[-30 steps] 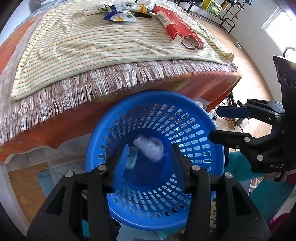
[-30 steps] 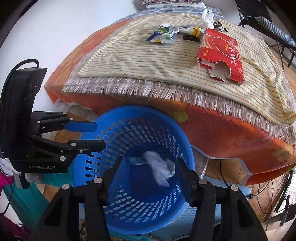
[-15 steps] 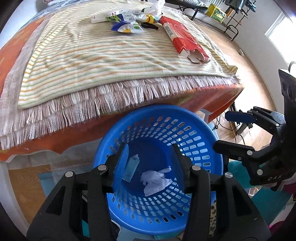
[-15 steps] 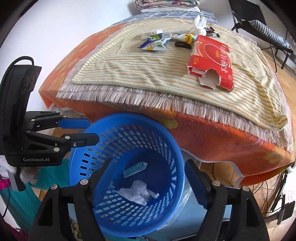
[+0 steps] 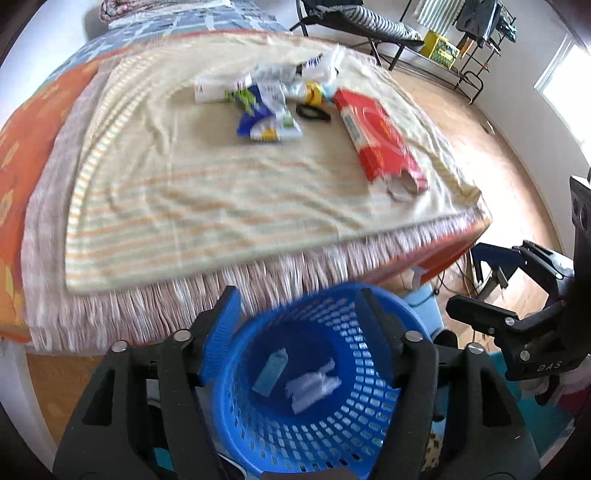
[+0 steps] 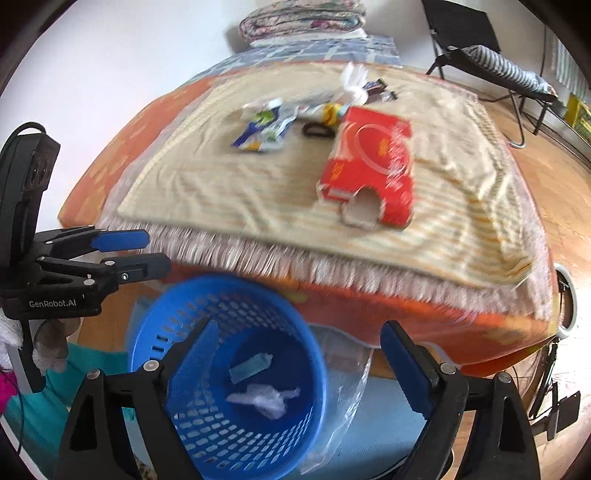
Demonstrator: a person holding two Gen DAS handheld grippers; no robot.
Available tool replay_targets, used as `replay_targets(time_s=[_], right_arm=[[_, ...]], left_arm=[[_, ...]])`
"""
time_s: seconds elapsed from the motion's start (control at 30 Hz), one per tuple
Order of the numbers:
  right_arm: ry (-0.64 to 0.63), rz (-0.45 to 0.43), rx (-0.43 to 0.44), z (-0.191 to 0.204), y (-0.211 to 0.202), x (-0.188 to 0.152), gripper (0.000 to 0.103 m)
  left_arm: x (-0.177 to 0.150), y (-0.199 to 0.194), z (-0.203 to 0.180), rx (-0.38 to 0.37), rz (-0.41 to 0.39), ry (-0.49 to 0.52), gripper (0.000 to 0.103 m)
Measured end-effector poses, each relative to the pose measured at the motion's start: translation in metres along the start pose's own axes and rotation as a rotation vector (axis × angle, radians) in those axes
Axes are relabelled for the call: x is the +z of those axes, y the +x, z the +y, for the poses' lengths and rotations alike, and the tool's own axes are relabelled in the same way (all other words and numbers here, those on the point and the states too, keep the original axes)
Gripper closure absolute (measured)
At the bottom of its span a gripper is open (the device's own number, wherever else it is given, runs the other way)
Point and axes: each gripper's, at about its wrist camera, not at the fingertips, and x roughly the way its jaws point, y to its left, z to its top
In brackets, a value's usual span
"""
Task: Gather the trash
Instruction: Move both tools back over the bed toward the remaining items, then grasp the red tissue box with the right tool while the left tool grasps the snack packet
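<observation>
A blue slotted basket (image 5: 332, 424) stands on the floor at the bed's foot. On its bottom lie a crumpled white tissue (image 5: 312, 387) and a pale blue wrapper (image 5: 271, 371). My left gripper (image 5: 297, 314) hovers above the basket, jaws opening, nothing between them. My right gripper (image 6: 299, 350) hangs over the same basket (image 6: 177, 332), jaws opening wide and empty; the tissue (image 6: 264, 398) lies below it. On the bed lie a torn red box (image 6: 373, 162), blue-and-white wrappers (image 6: 262, 129) and a black ring (image 6: 316, 131). Each gripper shows in the other's view: the right gripper (image 5: 476, 284), the left gripper (image 6: 147, 254).
A striped fringed cloth (image 5: 221, 192) covers the orange bedsheet (image 6: 406, 317). Folded blankets (image 6: 303, 18) sit at the far end. A clear plastic bag (image 6: 343, 406) leans beside the basket. A folding chair (image 6: 480, 55) and wooden floor (image 5: 480, 122) are on the right.
Both grippers rose and tipped up from the basket toward the bed, and both jaws widened. The white tissue dropped to the basket's bottom beside the pale blue wrapper.
</observation>
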Motion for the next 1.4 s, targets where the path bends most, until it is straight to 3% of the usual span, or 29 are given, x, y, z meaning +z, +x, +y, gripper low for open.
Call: replay_targets(time_s=[0.3,0.43,0.5,0.93,1.13,1.4], right_arm=[[0.081,-0.072,0.002,-0.026,-0.012,0.037,0.012],[0.089,-0.105,-0.005,-0.034,-0.011,0.053,0.0],[0.094,-0.115,-0.008,-0.038,-0.01,0.059,0.0],[0.148,-0.054,-0.006,-0.074,0.031,0.112,0.0],[0.188,-0.007,0.016,-0.084,0.055,0.125,0.0],[0.201,-0.01,0.008,-0.086,0.066,0.137,0.0]], left_arm=[[0.053,-0.001,0.009,-0.012,-0.039,-0.051,0.029],[0.075,0.005,0.015,-0.003,-0.043,-0.064,0.029],[0.085,0.01,0.019,0.005,-0.039,-0.066,0.029],[0.137,0.052,0.042,0.009,0.01,-0.166,0.028],[0.154,0.069,0.047,0.003,0.031,-0.193,0.028],[0.167,0.091,0.046,0.002,0.063,-0.202,0.028]])
